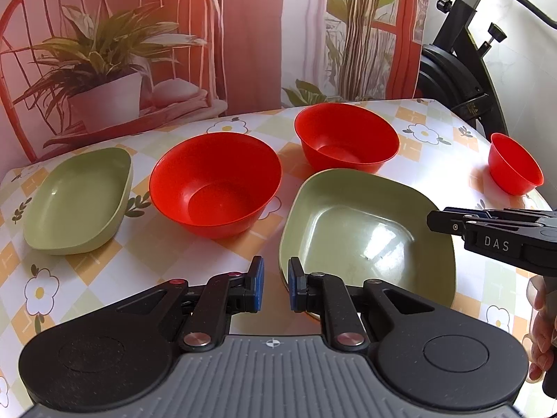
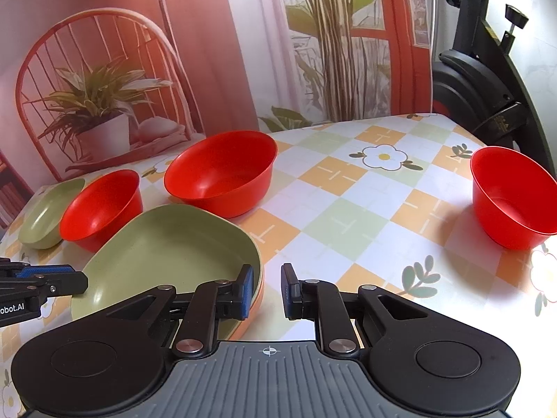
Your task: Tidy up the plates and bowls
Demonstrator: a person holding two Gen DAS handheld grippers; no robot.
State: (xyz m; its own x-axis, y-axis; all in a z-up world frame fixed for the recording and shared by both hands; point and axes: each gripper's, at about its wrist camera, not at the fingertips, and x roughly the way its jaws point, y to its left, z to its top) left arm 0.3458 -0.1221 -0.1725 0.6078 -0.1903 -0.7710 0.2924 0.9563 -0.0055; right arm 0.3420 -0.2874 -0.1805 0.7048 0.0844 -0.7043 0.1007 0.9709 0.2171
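Table (image 2: pixel 348 188) under a flowered check cloth, carrying three red bowls and two green plates; large green plate (image 1: pixel 365 230) nearest, small red bowl (image 1: pixel 515 163) far to its right.

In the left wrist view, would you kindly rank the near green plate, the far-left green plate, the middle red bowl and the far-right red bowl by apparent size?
1. Near green plate, though it is closest to the camera.
2. Middle red bowl.
3. Far-left green plate, close to the bowl; ranking unsure.
4. Far-right red bowl, smallest, but farther off near the fisheye edge.
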